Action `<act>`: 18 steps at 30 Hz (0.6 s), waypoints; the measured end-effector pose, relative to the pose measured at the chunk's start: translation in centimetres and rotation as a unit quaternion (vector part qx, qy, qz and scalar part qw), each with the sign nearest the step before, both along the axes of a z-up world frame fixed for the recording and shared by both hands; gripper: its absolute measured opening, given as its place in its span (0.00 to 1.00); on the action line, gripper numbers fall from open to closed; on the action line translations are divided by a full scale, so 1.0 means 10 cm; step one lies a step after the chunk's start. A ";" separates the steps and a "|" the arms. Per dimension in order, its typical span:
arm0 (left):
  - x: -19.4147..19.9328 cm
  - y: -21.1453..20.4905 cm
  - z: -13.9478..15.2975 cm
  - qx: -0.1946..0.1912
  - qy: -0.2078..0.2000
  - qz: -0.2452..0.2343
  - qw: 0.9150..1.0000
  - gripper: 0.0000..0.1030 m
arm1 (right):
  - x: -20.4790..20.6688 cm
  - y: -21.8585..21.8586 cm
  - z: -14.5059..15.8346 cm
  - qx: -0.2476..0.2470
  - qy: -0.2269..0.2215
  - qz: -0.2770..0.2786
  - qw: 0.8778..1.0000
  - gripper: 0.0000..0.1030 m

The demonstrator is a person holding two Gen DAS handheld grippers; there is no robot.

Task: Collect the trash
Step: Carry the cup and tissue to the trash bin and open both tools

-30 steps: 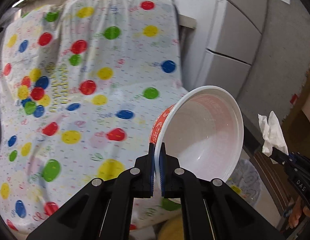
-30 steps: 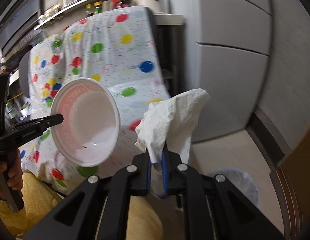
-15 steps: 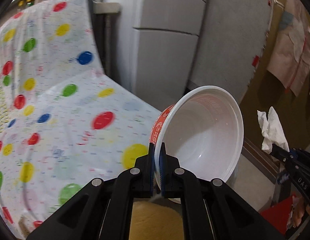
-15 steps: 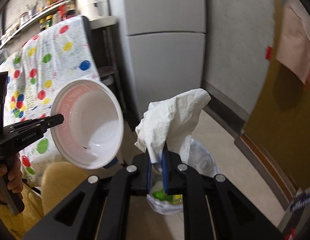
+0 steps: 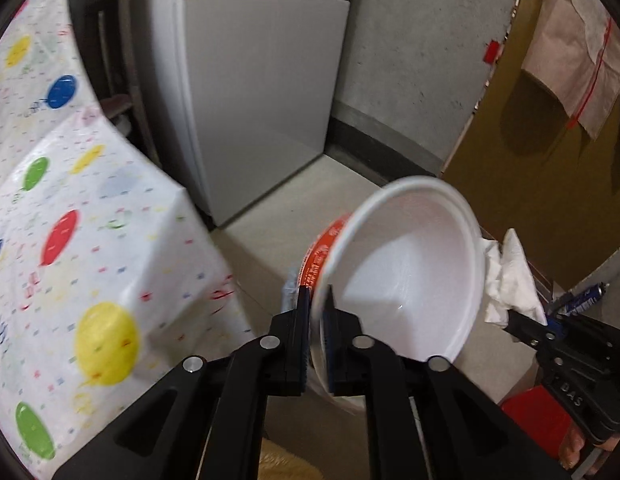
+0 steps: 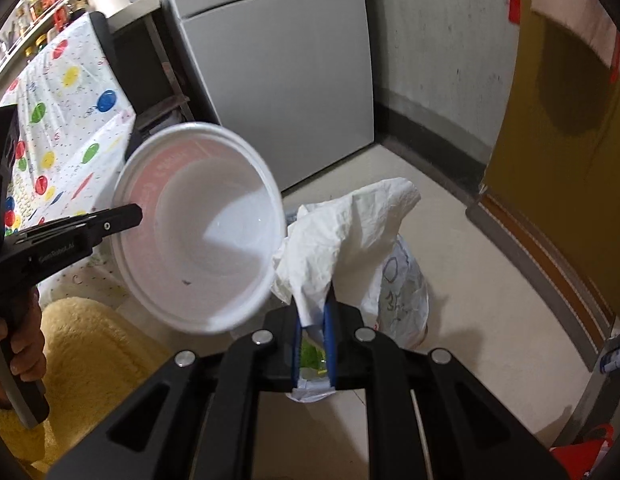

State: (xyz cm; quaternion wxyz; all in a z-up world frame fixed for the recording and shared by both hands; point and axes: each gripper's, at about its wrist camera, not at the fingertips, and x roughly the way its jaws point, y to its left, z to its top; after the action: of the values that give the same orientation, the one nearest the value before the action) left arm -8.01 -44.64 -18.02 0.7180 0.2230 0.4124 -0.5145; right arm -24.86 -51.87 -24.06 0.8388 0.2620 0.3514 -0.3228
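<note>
A white disposable bowl point(image 5: 405, 276) with a red printed band hangs tilted in the air, its rim between the jaws of my left gripper point(image 5: 315, 300). Those jaws are opening, and a slight gap shows beside the rim. My right gripper point(image 6: 313, 308) is shut on a crumpled white tissue point(image 6: 349, 232), right beside the bowl point(image 6: 202, 232). A translucent white trash bag point(image 6: 401, 292) stands on the floor directly below both, with green waste inside. In the left wrist view the bowl hides the bag, while the tissue point(image 5: 509, 276) and right gripper point(image 5: 517, 320) appear at the right.
A table under a polka-dot cloth point(image 5: 70, 240) stands at the left, with a grey fridge point(image 5: 250, 100) behind it. A yellow fluffy cushion point(image 6: 82, 348) lies below the left gripper point(image 6: 130, 216). A brown door point(image 5: 529, 160) and a red object point(image 5: 537, 416) are at the right.
Both grippers swung away from the table and sank toward the floor, bringing the trash bag into view beneath them. The left jaws have parted slightly around the bowl's rim.
</note>
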 end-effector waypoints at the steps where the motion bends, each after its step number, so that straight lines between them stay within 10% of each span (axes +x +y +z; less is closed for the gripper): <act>1: -0.01 -0.05 -0.03 0.004 -0.001 -0.005 1.000 0.13 | 0.02 -0.06 -0.04 0.008 0.000 0.000 1.000 0.10; 5: -0.02 -0.08 -0.03 0.000 -0.013 -0.004 1.000 0.41 | 0.07 -0.19 -0.10 0.031 -0.013 -0.006 0.999 0.46; 18: 0.21 0.44 0.35 -0.045 -0.038 0.041 0.997 0.49 | -0.05 0.02 0.36 -0.024 -0.042 -0.040 0.998 0.54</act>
State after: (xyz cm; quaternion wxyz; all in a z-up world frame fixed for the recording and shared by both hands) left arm -5.95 -40.27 -14.55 0.7628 0.1926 0.3699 -0.4942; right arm -25.41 -51.69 -20.51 0.8450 0.2694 0.2974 -0.3534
